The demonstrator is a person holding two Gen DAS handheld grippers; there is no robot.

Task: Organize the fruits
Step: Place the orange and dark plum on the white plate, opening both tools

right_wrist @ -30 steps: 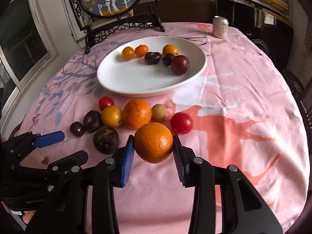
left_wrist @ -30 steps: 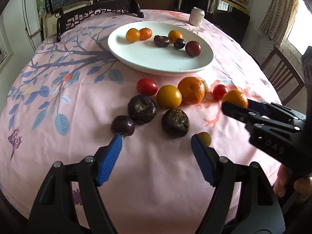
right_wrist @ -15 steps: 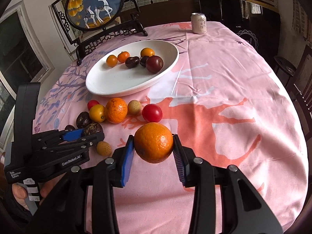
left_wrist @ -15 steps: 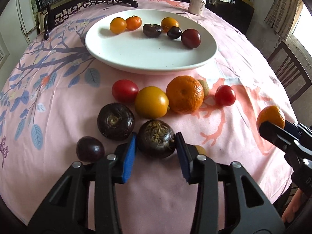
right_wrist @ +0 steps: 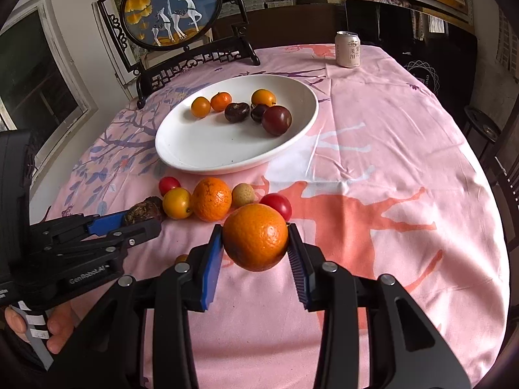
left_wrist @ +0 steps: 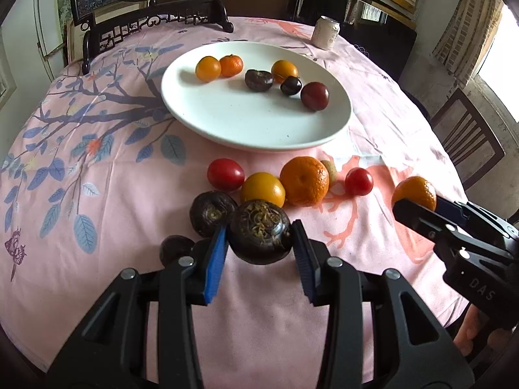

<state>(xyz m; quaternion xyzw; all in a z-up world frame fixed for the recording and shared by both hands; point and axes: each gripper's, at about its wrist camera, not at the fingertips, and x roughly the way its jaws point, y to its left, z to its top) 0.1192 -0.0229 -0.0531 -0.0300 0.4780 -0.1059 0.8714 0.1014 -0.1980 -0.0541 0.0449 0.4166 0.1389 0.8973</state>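
Fruit count
Six fruits on the plate, two held, seven visible on the desk, one can.

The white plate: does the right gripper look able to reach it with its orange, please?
Probably yes: the right gripper holds the orange above the loose fruit, and the white plate has bare space on its near side.

Left gripper clamps a dark water chestnut — white plate beyond.

A plate is set mid-bench, six fruits held in it; a row of fruits is laid before it, a can behind.
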